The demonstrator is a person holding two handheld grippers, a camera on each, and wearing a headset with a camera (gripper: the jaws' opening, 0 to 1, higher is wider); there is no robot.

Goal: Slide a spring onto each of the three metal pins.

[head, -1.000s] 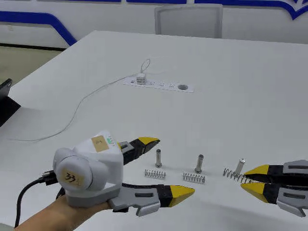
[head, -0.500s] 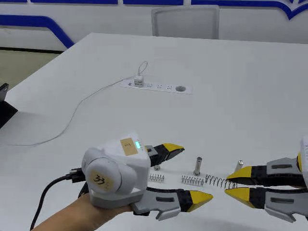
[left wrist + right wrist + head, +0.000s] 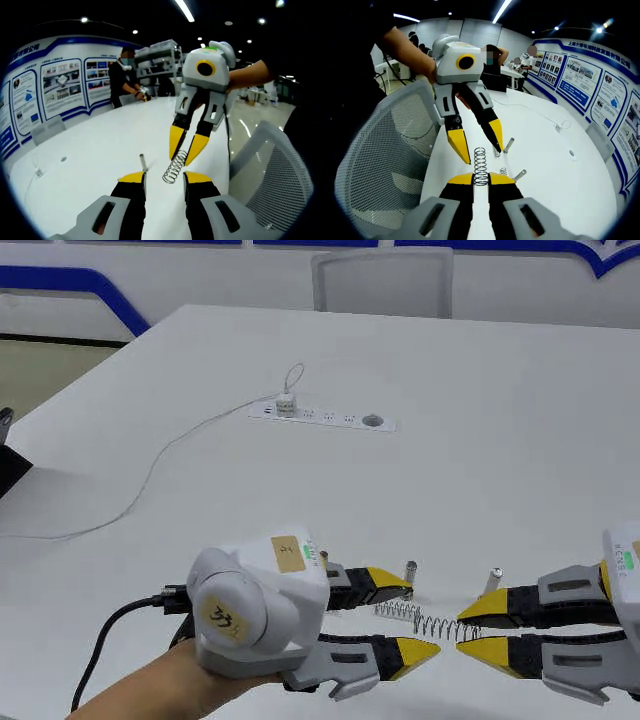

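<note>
- A hand grips the left claw, nearest the viewer. Its yellow-tipped jaws stand well apart and hold nothing.
- The right claw faces it tip to tip. Its jaws are pinched together on one end of a spring.
- The spring's long axis carries on the line of the right claw's jaws and points straight out from them toward the left claw. In the head view it runs nearly level across the surface.
- In the left gripper view, the spring's free end reaches into the gap between the left claw's parted tips. No contact with either tip can be made out.
- A second spring lies flat on the surface just past the left claw's tips, with its length running the same way as the held one.
- A metal pin stands on end just beyond the left claw's farther jaw tip.
- Another pin stands just beyond the right claw's farther jaw tip. Both pins are bare.
- Well beyond both claws, a white power strip lies on the surface, and a thin cable trails from it toward the left claw's side.
- Farthest off, a grey chair sits at the far edge of the surface.
</note>
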